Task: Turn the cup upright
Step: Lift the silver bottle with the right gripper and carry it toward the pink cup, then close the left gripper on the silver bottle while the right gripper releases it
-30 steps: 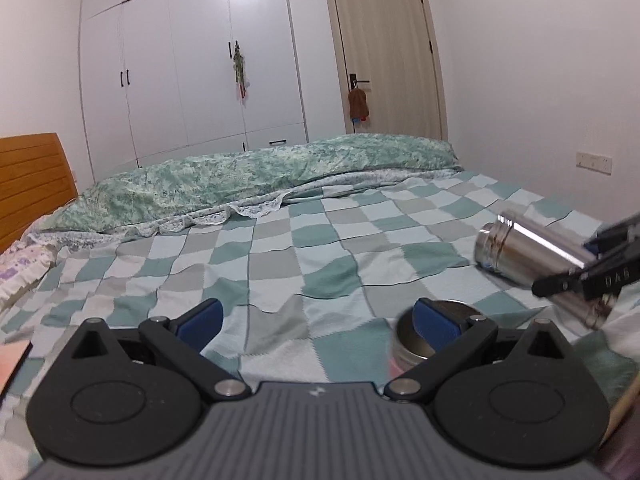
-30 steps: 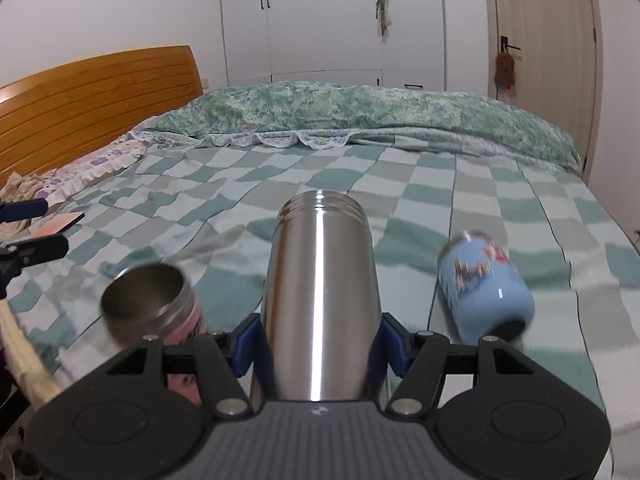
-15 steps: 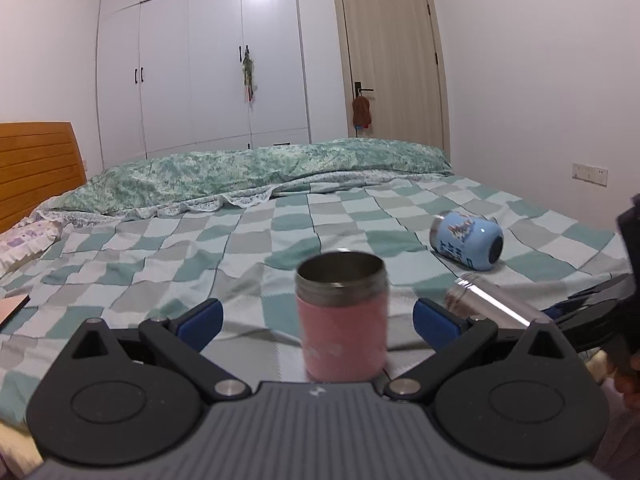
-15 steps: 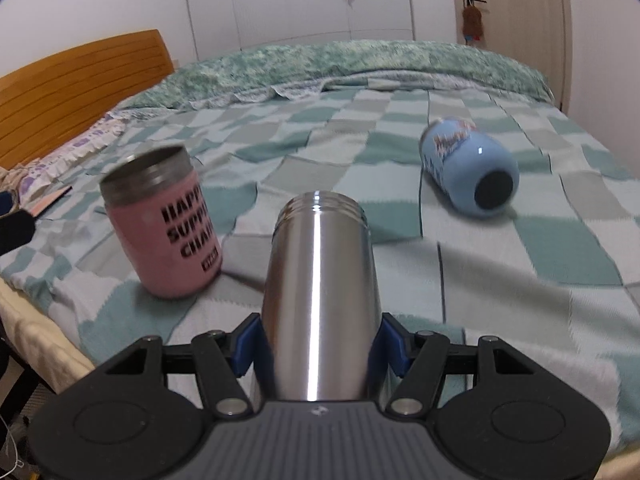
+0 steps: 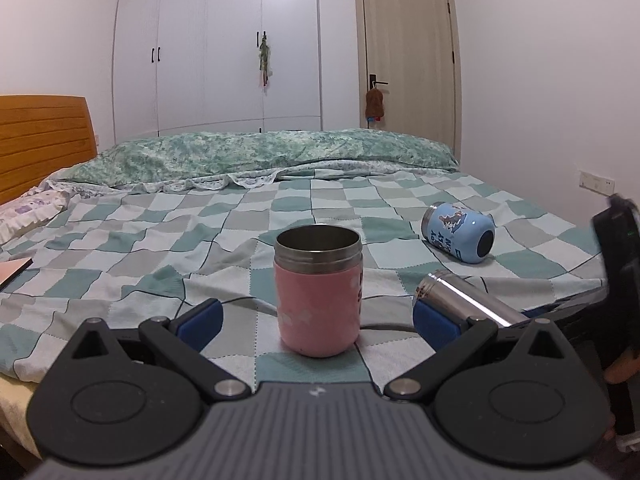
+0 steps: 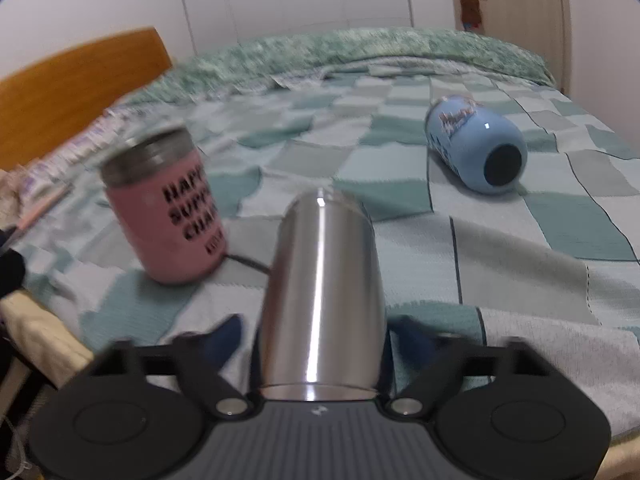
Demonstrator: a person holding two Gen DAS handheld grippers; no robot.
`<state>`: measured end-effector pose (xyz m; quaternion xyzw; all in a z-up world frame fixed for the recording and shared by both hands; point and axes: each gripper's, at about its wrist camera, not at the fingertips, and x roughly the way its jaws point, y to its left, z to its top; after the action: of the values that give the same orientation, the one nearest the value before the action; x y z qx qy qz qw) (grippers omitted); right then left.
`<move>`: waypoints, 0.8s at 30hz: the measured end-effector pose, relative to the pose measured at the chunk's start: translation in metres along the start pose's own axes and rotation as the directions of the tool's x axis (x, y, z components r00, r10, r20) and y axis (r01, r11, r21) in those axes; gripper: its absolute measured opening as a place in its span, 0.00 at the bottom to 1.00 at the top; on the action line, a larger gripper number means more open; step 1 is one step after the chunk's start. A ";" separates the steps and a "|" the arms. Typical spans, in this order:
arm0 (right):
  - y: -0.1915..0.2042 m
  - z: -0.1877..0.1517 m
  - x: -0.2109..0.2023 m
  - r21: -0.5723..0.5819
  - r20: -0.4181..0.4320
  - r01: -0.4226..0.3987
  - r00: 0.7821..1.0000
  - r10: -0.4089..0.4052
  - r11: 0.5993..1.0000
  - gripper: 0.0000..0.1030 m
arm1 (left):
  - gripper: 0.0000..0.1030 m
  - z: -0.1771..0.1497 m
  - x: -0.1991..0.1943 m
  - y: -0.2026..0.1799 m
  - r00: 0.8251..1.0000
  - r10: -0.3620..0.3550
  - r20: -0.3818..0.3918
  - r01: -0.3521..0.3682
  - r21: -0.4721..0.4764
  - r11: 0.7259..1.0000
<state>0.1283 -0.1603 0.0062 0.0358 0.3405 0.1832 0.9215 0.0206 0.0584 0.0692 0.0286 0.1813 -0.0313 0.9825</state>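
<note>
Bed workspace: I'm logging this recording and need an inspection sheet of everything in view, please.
Surface: bed with a checked green and white cover, rumpled.
Job's things: pink cup upright, mouth up; steel cup on its side in the right gripper; blue cup on its side farther back.
Clutter: flat pinkish thing at the bed's left edge; I cannot tell what it is.
Grippers: left gripper open, fingers either side of the pink cup without touching; right gripper shut on the steel cup.
Cables: dark cord by the pink cup's base.
Surroundings: wooden headboard, white wardrobe, door.
</note>
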 end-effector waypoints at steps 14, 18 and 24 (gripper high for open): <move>-0.072 0.024 -0.061 -0.131 0.194 -0.029 0.980 0.054 0.991 1.00 | 1.00 0.017 0.011 -0.045 0.999 0.003 -0.048 -0.003 -0.012 1.000; -0.091 0.023 -0.065 -0.172 0.214 0.007 0.976 0.031 0.985 1.00 | 1.00 0.022 0.019 -0.062 0.998 -0.010 -0.060 0.010 -0.013 1.000; -0.111 0.022 -0.065 -0.242 0.233 0.032 0.972 0.026 0.970 1.00 | 1.00 0.028 0.041 -0.091 0.993 -0.029 -0.115 0.028 -0.009 1.000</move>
<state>0.1315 -0.2854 0.0415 -0.0569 0.2042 0.2169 0.9529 0.0625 -0.0364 0.0768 0.0244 0.2383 -0.0428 0.9700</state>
